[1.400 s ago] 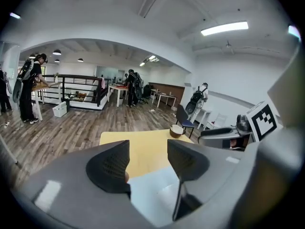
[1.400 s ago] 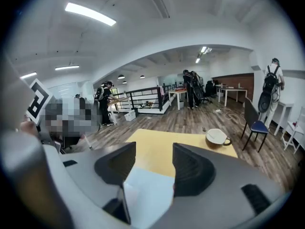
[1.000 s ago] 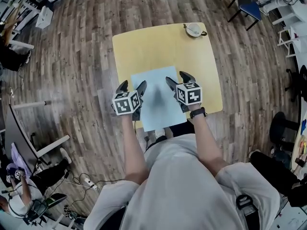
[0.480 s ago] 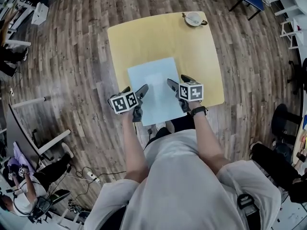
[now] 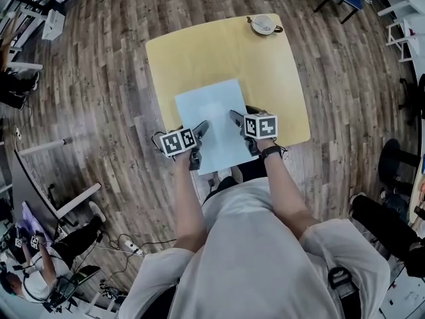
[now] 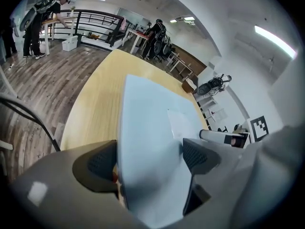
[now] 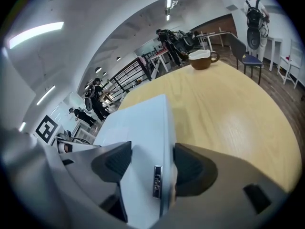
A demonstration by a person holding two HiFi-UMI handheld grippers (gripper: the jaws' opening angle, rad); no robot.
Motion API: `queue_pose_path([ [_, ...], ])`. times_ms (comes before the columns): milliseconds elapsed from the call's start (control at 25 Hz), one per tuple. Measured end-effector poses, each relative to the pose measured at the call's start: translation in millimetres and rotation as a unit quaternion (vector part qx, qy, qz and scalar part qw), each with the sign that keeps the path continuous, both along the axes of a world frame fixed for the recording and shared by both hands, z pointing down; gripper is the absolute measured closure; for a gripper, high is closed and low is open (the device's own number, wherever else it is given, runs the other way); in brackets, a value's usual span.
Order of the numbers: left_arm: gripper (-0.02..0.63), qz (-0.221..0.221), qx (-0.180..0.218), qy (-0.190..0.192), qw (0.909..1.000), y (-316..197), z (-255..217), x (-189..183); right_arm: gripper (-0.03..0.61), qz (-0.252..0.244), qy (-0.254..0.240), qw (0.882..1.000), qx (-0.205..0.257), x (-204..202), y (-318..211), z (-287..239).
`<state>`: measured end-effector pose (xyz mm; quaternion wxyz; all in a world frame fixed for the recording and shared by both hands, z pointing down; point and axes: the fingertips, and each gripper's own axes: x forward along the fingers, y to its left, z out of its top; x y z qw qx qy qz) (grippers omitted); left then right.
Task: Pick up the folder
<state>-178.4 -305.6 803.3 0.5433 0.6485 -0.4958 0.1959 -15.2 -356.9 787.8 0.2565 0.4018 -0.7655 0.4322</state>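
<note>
A light blue folder (image 5: 212, 111) lies flat near the front edge of the yellow table (image 5: 219, 52). My left gripper (image 5: 198, 141) is low at the folder's near left corner. In the left gripper view the folder (image 6: 147, 109) runs between the jaws (image 6: 150, 159), one pad beside its left edge, the other over its cover. My right gripper (image 5: 242, 130) is at the near right side. In the right gripper view the folder's right edge (image 7: 140, 123) lies between the jaws (image 7: 152, 166). Both pairs of jaws have just been closing a little but stand wide and do not press.
A brown-and-white cup (image 5: 264, 24) stands at the table's far right corner, also in the right gripper view as the cup (image 7: 202, 58). Bare tabletop (image 7: 228, 113) lies to the folder's right. Wooden floor, chairs, desks and people surround the table.
Both grippers have sunk and drawn back toward the folder's near corners. Their jaws now straddle its left and right edges instead of hovering above the cover.
</note>
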Motion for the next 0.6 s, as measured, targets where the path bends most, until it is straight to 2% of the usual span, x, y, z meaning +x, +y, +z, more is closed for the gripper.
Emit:
queue_pose_path([
  [280, 0.173, 0.001, 0.011, -0.009, 0.9999, -7, -7, 2, 0.288, 0.001, 0.012, 1.000, 0.007, 1, -6, -7],
  [600, 0.172, 0.015, 0.067, -0.021, 0.9974, -31, -49, -1, 0.288, -0.021, 0.004, 0.997, 0.077, -8, -29, -58],
])
